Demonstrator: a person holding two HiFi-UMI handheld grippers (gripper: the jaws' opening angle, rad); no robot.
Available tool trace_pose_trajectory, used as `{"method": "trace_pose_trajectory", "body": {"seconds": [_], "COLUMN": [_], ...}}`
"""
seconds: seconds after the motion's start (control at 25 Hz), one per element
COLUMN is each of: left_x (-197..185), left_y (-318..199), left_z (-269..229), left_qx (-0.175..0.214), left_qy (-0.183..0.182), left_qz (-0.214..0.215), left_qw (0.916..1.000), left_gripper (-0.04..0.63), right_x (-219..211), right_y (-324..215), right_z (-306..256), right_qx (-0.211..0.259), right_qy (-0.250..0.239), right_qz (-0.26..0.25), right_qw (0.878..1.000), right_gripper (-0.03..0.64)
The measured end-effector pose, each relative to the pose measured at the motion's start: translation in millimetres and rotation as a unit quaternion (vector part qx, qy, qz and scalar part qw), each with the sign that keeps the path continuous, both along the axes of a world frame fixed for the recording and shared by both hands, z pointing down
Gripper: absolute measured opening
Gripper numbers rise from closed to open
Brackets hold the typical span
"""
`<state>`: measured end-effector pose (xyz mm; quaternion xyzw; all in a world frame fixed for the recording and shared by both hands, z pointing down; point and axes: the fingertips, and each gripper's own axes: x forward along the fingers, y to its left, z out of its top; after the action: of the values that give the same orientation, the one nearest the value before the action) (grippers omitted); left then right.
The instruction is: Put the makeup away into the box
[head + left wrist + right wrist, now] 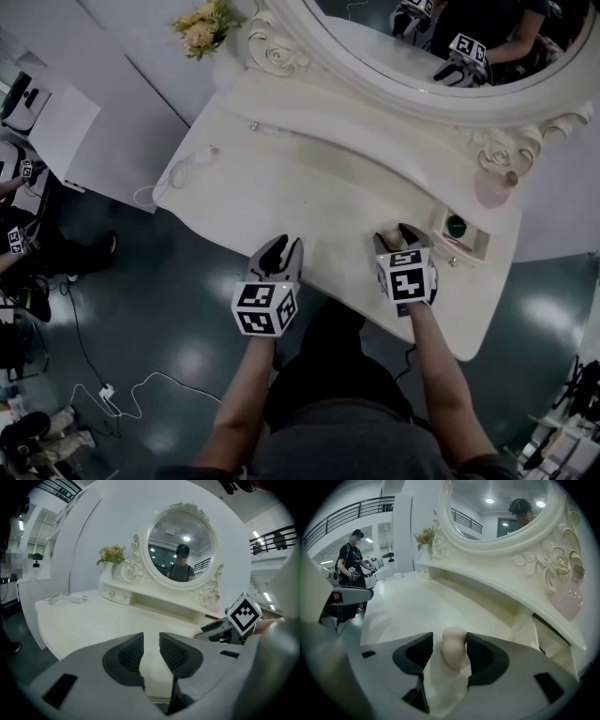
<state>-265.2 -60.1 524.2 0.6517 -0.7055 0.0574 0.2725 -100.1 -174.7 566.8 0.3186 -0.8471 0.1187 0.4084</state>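
Mirror (394,47) cut off by top edge, dark item (456,226) in box (476,247) too small to identify

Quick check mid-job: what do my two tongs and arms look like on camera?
The left tongs and right tongs are light grey moulded shells with black inner pads, which are ribbed on the left pair. The left cube and right cube are white with black square markers. No cables show on them. The forearms are bare, and the person wears a dark top.
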Motion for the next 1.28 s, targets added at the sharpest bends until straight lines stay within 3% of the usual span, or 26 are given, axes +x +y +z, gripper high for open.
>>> {"method": "trace_pose_trajectory", "body": {"seconds": [0.36, 0.8, 1.28], "left_x": [1, 24, 94], "left_y": [-2, -28, -79], "left_z": [0, -21, -46], "left_qx": [0.003, 0.027, 0.061], "left_qy": [0.003, -0.009, -0.014], "left_qz": [0.002, 0.044, 0.145], "left_qw": [1.0, 0.9986, 0.9874], "left_gripper": [0.094, 0.094, 0.094], "right_x": [7, 12, 100], "right_y": [-6, 16, 8], "right_z": [5, -56, -119], "right_qx": [0.008, 0.034, 0.101], "right_qy": [0.033, -0.059, -0.093], "right_qz": [0.009, 0.012, 0.102], "right_qw": [0.999, 0.998, 0.985], "right_gripper": [0.161, 0.156, 0.156]}}
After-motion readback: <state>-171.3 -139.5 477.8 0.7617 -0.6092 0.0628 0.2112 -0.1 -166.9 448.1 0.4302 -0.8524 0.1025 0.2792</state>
